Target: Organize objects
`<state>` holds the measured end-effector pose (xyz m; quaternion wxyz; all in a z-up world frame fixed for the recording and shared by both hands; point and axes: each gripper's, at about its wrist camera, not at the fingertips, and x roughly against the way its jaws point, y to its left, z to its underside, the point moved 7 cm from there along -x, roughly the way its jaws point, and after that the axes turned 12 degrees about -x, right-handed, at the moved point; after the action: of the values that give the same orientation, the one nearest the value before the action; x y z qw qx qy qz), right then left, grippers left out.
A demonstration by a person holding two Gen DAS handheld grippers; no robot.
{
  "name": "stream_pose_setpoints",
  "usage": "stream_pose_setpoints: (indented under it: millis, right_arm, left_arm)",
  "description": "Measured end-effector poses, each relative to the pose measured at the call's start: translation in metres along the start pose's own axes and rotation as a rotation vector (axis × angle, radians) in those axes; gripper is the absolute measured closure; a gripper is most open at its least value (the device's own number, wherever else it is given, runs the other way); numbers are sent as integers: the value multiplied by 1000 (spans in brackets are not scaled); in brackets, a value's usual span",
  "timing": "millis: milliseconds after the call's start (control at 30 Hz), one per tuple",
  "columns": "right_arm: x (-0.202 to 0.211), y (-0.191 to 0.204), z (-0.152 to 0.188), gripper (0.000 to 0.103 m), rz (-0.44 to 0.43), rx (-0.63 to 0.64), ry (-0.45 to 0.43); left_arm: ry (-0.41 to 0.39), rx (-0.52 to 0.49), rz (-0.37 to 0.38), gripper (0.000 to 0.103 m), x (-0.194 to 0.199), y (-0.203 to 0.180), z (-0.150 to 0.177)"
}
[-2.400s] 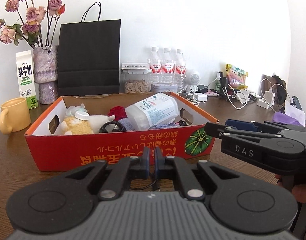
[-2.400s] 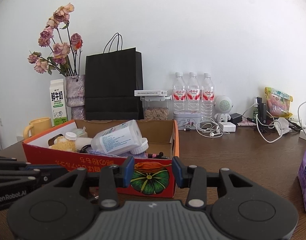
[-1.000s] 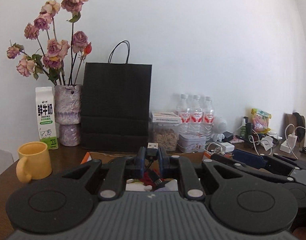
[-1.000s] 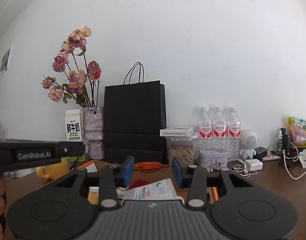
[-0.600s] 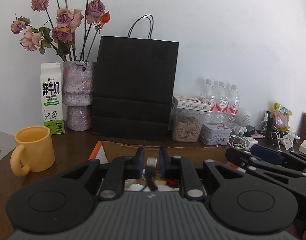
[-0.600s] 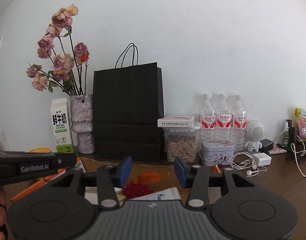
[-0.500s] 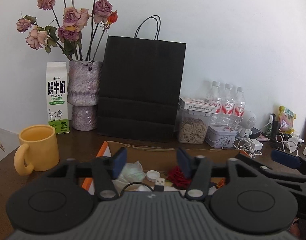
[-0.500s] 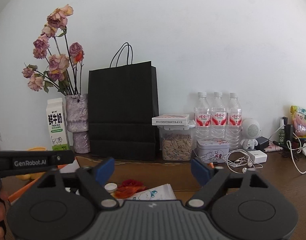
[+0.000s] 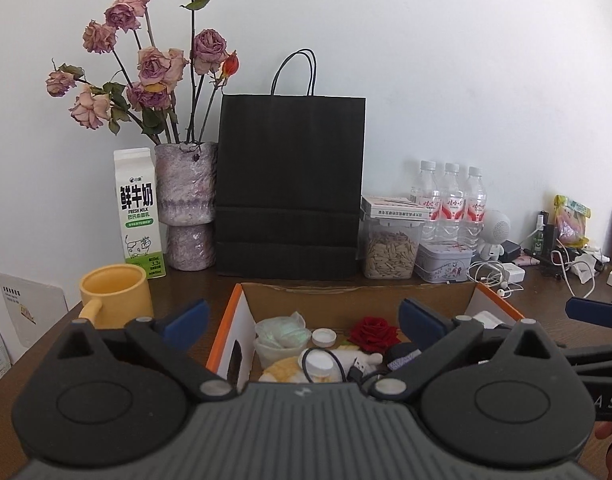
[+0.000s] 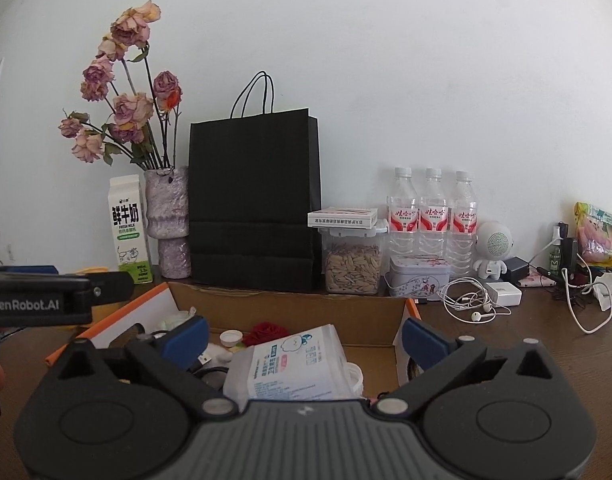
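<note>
An orange cardboard box (image 9: 357, 300) sits just below and ahead of both grippers. In it lie a red rose (image 9: 373, 330), a white bottle cap (image 9: 323, 336), a crumpled plastic bag (image 9: 282, 334) and a black USB cable (image 9: 355, 364) with its plug free. A white wipes pack (image 10: 294, 360) leans in the box (image 10: 290, 308) in the right wrist view. My left gripper (image 9: 302, 320) hangs over the box, its jaws opening wide with nothing between the pads. My right gripper (image 10: 306, 336) is likewise opening, wide apart above the wipes pack without touching it.
Behind the box stand a black paper bag (image 9: 292, 184), a vase of dried roses (image 9: 186, 208), a milk carton (image 9: 138, 212) and a yellow mug (image 9: 114, 294). A seed jar (image 10: 351, 264), three water bottles (image 10: 431, 212), a tin (image 10: 419, 278) and earphone cables (image 10: 473, 304) crowd the right.
Both grippers went from nearly shut to wide open. The left one let go of the USB cable, which dropped into the box; the right released a small orange item. Both dipped toward the box.
</note>
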<state>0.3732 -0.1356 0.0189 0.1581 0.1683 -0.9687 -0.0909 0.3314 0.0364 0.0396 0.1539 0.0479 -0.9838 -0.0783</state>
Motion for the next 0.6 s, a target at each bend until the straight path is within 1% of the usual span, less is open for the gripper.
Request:
stream_pose_setpoints:
  millis: [133, 200, 367, 467, 600]
  right_arm:
    - [37, 3, 5, 0, -7, -12, 36]
    - [53, 3, 12, 0, -13, -11, 61]
    - [85, 2, 29, 0, 10, -20, 129]
    - [97, 2, 36, 0, 13, -25, 150]
    - [110, 4, 40, 0, 12, -27, 155]
  left_arm:
    - [48, 2, 29, 0, 34, 2, 15]
    - [91, 0, 39, 0, 47, 2, 27]
    - [184, -24, 29, 0, 74, 0, 54]
    - [200, -29, 40, 0, 88, -2, 63]
    - [205, -29, 43, 0, 102, -4, 67]
